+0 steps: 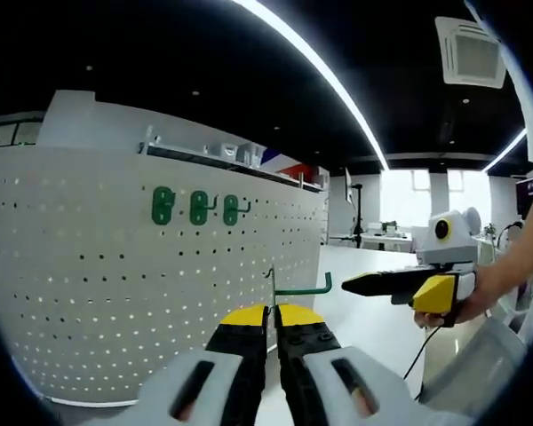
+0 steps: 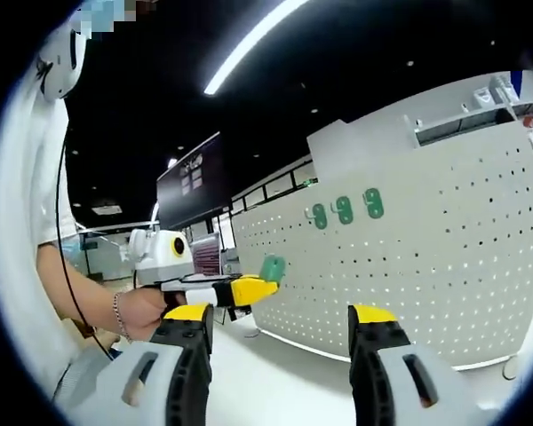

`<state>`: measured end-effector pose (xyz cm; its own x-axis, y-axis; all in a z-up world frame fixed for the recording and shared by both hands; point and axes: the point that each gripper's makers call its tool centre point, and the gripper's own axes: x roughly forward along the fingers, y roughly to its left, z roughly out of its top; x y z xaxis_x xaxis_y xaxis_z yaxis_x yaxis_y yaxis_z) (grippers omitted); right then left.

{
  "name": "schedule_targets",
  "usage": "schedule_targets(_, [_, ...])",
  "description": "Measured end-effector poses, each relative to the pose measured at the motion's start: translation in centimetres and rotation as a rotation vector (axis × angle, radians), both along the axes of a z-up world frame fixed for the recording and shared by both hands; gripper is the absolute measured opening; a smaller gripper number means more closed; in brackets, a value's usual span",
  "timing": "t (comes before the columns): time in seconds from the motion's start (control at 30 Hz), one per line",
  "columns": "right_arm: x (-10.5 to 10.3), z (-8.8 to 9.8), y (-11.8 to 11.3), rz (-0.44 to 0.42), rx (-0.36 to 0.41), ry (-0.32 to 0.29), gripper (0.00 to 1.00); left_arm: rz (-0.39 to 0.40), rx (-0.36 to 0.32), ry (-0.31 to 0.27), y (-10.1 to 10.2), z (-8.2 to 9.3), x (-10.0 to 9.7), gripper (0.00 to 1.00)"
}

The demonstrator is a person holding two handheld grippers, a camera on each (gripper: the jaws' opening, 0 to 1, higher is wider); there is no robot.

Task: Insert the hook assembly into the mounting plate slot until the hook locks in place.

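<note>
left tool (image 1: 272,312) pinches a green hook (image 1: 295,289) just short of the white pegboard (image 1: 115,284), below three mounted hooks (image 1: 198,207); right tool (image 2: 282,315) stands wide open, gripping nothing, facing the board.

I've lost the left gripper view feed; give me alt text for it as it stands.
The left gripper, jaws shut, holds a green metal hook by its upright plate, hook arm pointing right, in front of a white perforated pegboard. Three green hook plates sit in a row on the board, upper left of the held hook. The right gripper reaches in from the right, held by a hand.
</note>
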<state>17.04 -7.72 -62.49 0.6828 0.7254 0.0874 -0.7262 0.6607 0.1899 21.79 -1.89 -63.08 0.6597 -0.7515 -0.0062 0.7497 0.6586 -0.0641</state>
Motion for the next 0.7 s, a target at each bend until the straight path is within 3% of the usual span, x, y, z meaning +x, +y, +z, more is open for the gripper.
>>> schedule_targets(0.7, [2.0, 1.4, 3.2, 0.044, 0.041, -0.01, 0.58, 0.017, -0.001, 0.001, 0.4, 0.1, -0.2, 0.03])
